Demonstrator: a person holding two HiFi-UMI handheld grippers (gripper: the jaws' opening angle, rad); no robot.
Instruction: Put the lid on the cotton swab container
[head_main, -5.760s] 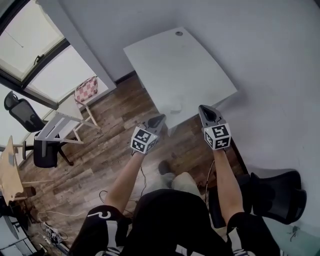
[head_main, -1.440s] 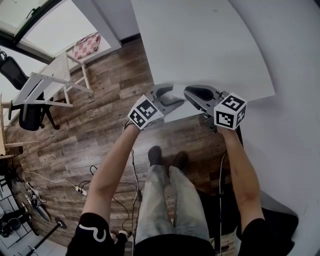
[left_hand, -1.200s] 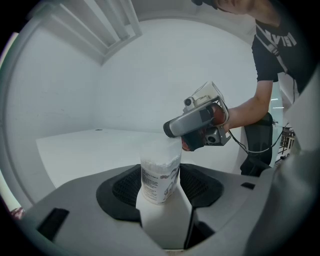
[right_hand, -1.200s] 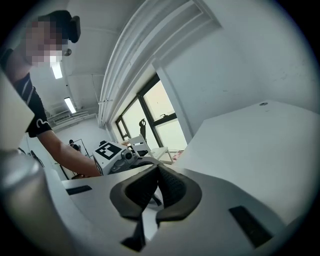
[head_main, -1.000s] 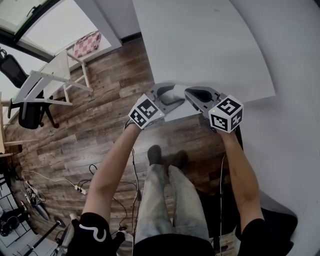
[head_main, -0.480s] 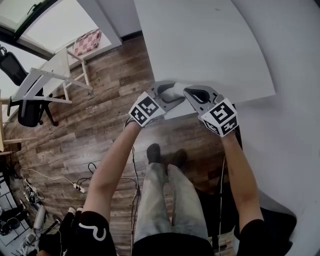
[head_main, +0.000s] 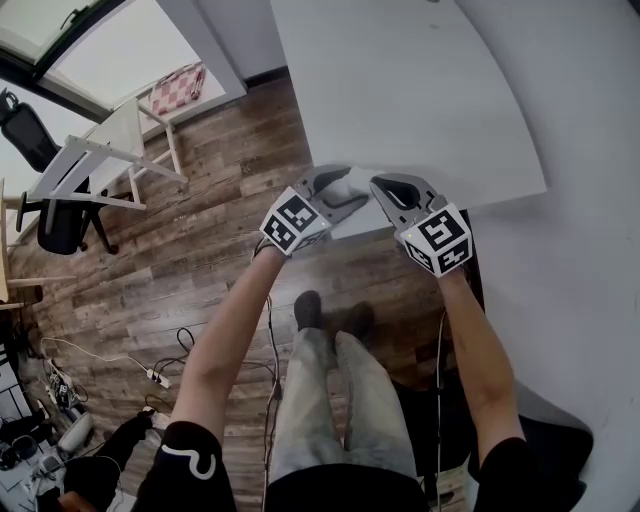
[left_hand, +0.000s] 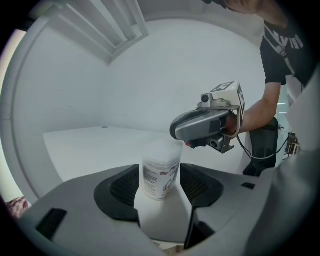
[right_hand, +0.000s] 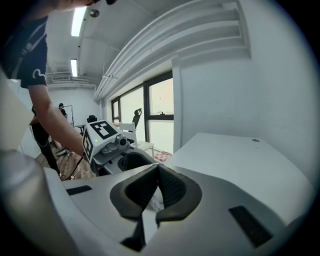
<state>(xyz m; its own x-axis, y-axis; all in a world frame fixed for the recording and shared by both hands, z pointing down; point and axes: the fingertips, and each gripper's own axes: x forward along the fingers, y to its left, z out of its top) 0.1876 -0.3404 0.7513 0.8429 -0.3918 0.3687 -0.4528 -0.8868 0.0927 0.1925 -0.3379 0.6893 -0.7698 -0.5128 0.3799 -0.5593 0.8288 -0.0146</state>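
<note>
White table (head_main: 400, 90) fills far right of head view, w/ small round grommet (right_hand: 255, 140) nr its far end. Wood-plank floor (head_main: 180, 280) on left & nr side. Far left: window (head_main: 35, 20), white frame stand (head_main: 100, 165) tilted, pink checked cushion (head_main: 175, 88) on a seat just beside it, black office chair (head_main: 60, 225) nr the stand. Cables & power strip (head_main: 160, 378) on floor, nr left. Ceiling strip lights (right_hand: 77, 20) lit. A person (right_hand: 61, 112) stands far off, too small for detail.
</note>
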